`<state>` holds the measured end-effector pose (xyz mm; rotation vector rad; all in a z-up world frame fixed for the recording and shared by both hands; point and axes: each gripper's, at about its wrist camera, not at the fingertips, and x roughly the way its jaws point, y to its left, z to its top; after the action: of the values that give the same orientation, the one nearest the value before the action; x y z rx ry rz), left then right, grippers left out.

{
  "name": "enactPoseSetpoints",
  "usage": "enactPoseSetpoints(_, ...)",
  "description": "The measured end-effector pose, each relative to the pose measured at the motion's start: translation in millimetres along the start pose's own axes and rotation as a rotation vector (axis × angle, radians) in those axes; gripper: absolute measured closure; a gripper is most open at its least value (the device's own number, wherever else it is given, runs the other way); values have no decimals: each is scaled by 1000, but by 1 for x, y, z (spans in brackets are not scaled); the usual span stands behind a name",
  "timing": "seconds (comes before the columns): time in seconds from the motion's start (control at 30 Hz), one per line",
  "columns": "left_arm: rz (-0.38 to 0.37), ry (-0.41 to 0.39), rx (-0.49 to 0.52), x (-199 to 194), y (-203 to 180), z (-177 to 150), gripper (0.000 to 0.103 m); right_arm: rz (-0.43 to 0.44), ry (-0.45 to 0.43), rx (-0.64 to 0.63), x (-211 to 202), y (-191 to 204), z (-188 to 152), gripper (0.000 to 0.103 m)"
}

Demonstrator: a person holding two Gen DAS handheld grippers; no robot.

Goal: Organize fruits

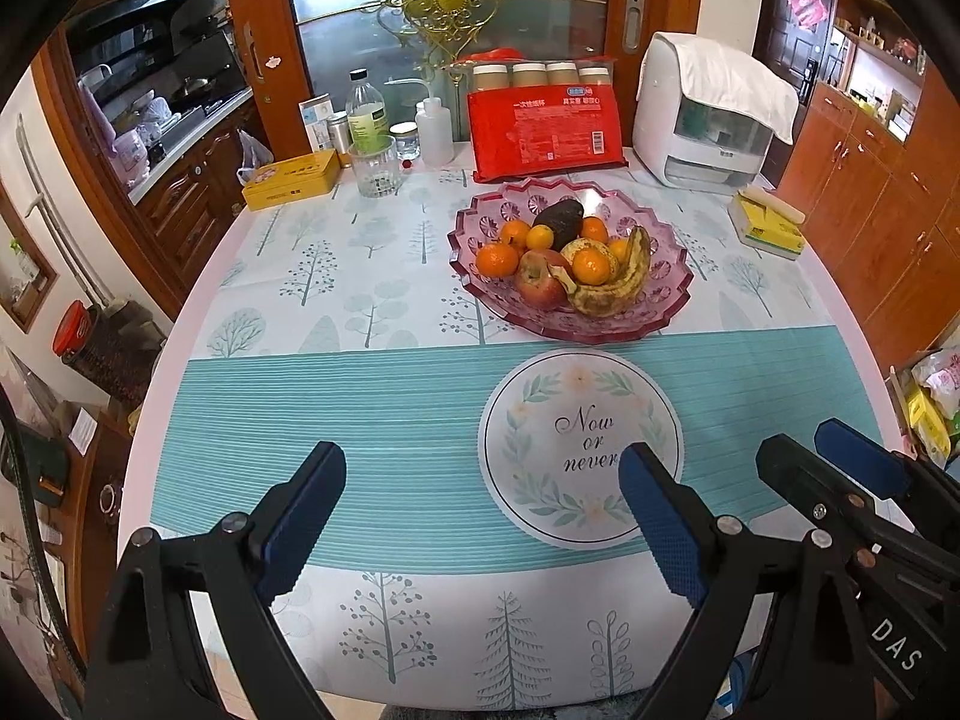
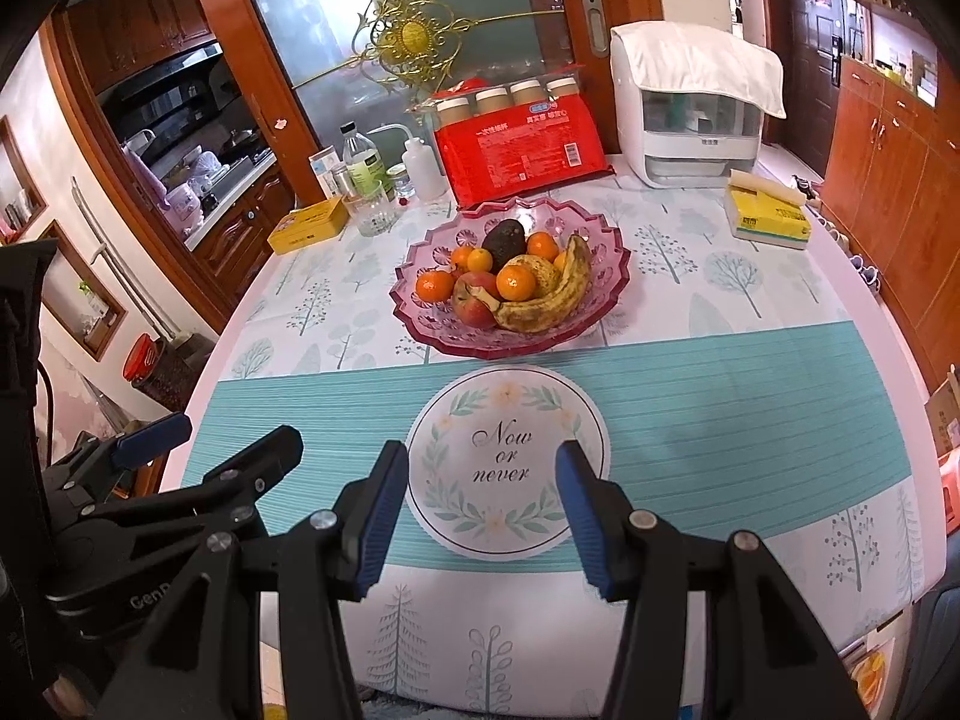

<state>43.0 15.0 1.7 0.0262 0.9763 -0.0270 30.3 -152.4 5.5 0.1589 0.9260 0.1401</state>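
The left gripper (image 1: 480, 516) hangs tilted downward, jaws wide apart and empty. Just beside it, the right gripper (image 2: 477, 519) gapes narrower, holding nothing.

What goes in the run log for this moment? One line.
left gripper: open, empty | right gripper: open, empty | fruit bowl: untouched, full

"Now or never" on the tablecloth (image 2: 507, 456), "DAS" on the right tool (image 1: 894, 642), apparently "Gen" on the left tool (image 2: 147, 600)

Pink glass bowl (image 1: 654, 306); orange tangerines (image 1: 497, 259); teal-striped tablecloth (image 1: 372, 396) (tree print elsewhere); red packet (image 1: 546, 132).
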Motion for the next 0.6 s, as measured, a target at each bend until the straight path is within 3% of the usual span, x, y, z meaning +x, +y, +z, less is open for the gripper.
enactPoseSetpoints(0.6, -13, 12, 9, 2, 4, -3, 11, 3, 12, 23, 0, -1, -6, 51)
